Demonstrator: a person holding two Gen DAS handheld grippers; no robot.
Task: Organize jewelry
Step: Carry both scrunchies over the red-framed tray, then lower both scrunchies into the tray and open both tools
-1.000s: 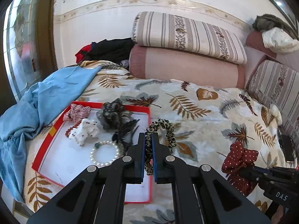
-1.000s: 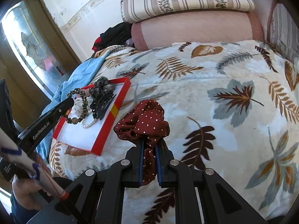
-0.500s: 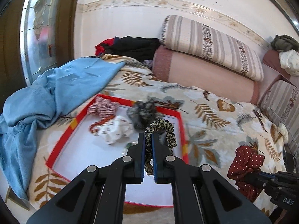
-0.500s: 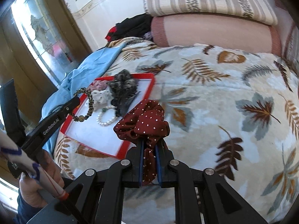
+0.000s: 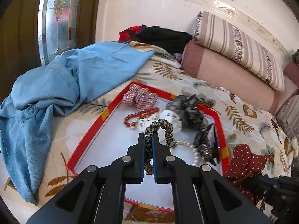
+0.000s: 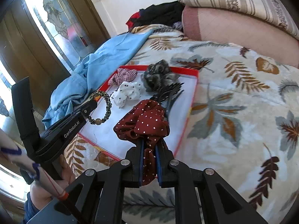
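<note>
Bedspread [image 6: 233, 97] lies bare beyond red tray's [image 6: 194, 85] right rim.

A home bedroom: a bed under a leaf-print blanket [image 5: 214, 100], stacked striped pillows [image 5: 239, 44] against the wall, heaped clothes [image 5: 164, 35], and a stained-glass door [image 5: 58, 18].

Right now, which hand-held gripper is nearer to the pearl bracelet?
Left. The left hand-held gripper is right beside the pearl bracelet, over the tray. The right hand-held gripper is at the tray's edge.
</note>
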